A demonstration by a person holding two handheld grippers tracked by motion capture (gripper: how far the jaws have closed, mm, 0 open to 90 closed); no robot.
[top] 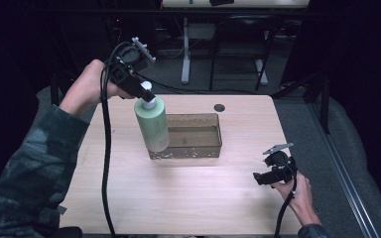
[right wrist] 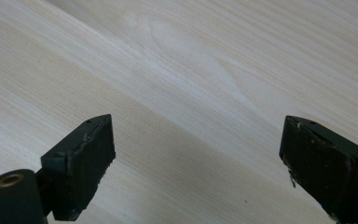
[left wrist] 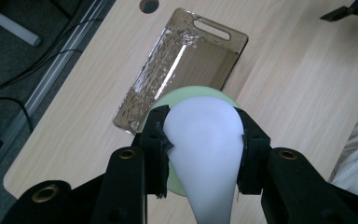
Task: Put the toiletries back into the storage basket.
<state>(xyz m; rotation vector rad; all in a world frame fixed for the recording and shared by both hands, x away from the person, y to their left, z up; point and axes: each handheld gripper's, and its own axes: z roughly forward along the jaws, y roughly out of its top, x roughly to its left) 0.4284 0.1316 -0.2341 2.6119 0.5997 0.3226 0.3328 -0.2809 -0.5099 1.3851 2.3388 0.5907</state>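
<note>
High view: pale green plastic bottle (top: 152, 125) is held by its white cap in left gripper (top: 146, 94) beside smoky transparent tray (top: 213, 119), not yet placed; right gripper (top: 263, 178) is held wide open, empty.

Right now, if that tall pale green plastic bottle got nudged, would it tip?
Probably: the pale green bottle is tall and narrow. Its rounded white cap looks smooth, so the left gripper clamped on it might slip.

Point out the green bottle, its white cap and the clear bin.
green bottle (top: 152, 126), high view, middle of its body.
white cap (left wrist: 205, 140), left gripper view, cap's top.
clear bin (top: 218, 133), high view, right wall.
</note>
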